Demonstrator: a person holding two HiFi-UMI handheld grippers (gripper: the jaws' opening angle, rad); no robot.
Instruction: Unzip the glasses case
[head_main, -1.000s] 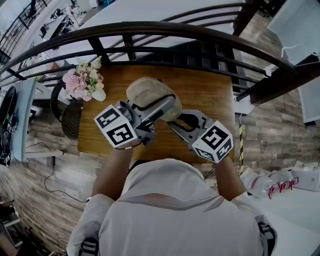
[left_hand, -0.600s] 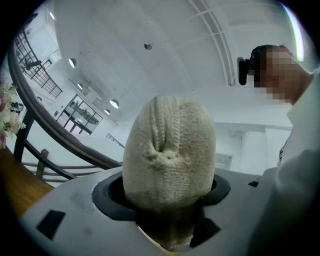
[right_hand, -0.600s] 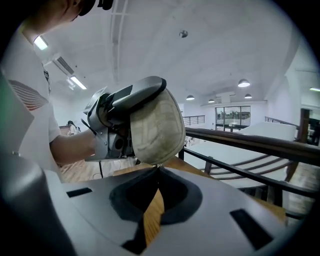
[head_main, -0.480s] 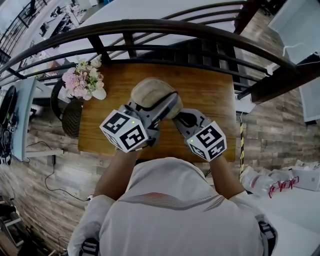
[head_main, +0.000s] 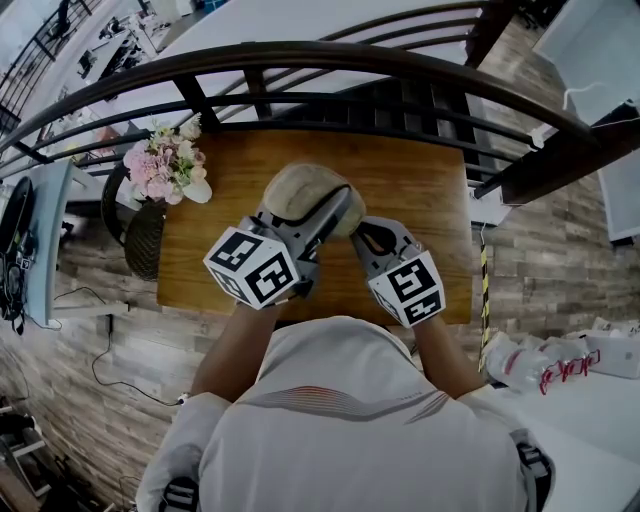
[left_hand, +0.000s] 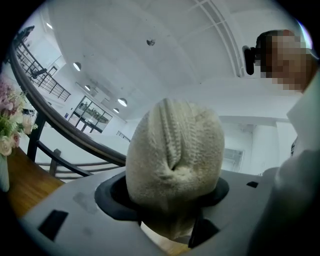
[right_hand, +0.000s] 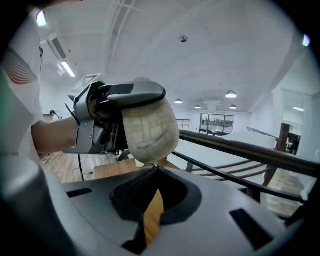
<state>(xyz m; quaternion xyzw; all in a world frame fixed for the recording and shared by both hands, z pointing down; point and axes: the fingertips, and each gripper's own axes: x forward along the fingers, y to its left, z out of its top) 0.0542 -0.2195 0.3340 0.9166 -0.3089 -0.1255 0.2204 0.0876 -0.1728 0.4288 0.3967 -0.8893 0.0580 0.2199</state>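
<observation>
A beige fuzzy glasses case (head_main: 300, 188) is held up over the wooden table (head_main: 410, 180), end-on between the jaws of my left gripper (head_main: 312, 208). Those jaws are closing, with their pads pressed on the case (left_hand: 172, 150) from both sides. A seam runs down the case's near end in the left gripper view. My right gripper (head_main: 360, 236) is shut, and its tips meet right under the case's lower edge (right_hand: 150, 131). Whether a zipper pull sits between the tips of the right gripper (right_hand: 155, 170) is hidden.
A vase of pink and white flowers (head_main: 165, 160) stands at the table's far left corner. A dark curved railing (head_main: 300, 55) runs behind the table. A dark wicker chair (head_main: 140, 235) stands left of the table.
Both grippers have drawn slightly nearer to the person and sunk a little. The right gripper has swung left, closer to the case.
</observation>
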